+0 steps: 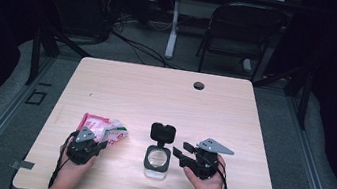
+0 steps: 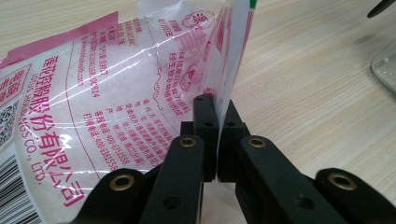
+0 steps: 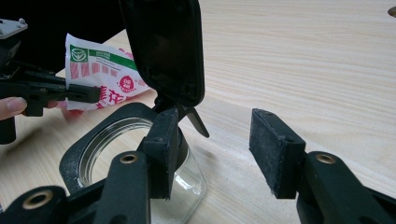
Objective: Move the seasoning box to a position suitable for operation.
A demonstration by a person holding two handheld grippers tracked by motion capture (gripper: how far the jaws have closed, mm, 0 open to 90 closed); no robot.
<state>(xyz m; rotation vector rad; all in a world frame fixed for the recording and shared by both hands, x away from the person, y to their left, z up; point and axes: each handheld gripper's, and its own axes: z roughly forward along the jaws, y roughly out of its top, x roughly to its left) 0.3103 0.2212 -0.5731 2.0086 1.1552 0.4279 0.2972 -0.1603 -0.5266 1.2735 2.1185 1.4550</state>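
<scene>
Plastic bag (image 1: 102,129), clear with pink and red print, a barcode and white granular contents, lies at the near left of the wooden bench (image 1: 166,94), its near edge pinched between the closed jaws of the left tongs (image 1: 87,144). Left gripper view: both black jaws are pressed together on a thin upright flap of the bag (image 2: 140,84), the rest of it sagging left onto the bench (image 2: 308,84). Left hand (image 1: 72,168) comes in from the bottom edge, wrapped around the tongs body, forearm angled slightly inward, tongs pointing away from the person. Glass jar (image 1: 157,161) stands at near centre, its black flip lid (image 1: 162,132) hinged open and upright behind the mouth. Right tongs (image 1: 182,157) sit just right of the jar, jaws wide apart and holding nothing, pointing left toward it; grey three-cornered plate on top. Right hand (image 1: 207,178) grips from below, wrist low near the bench edge. Right gripper view: the left jaw is beside the jar (image 3: 140,158) rim, touching or not I cannot tell; the right jaw is out over bare bench (image 3: 303,60); open lid (image 3: 163,46) rises above, bag (image 3: 100,77) and left tongs (image 3: 95,95) beyond. Folding chair (image 1: 238,34) and cables on the floor behind.
</scene>
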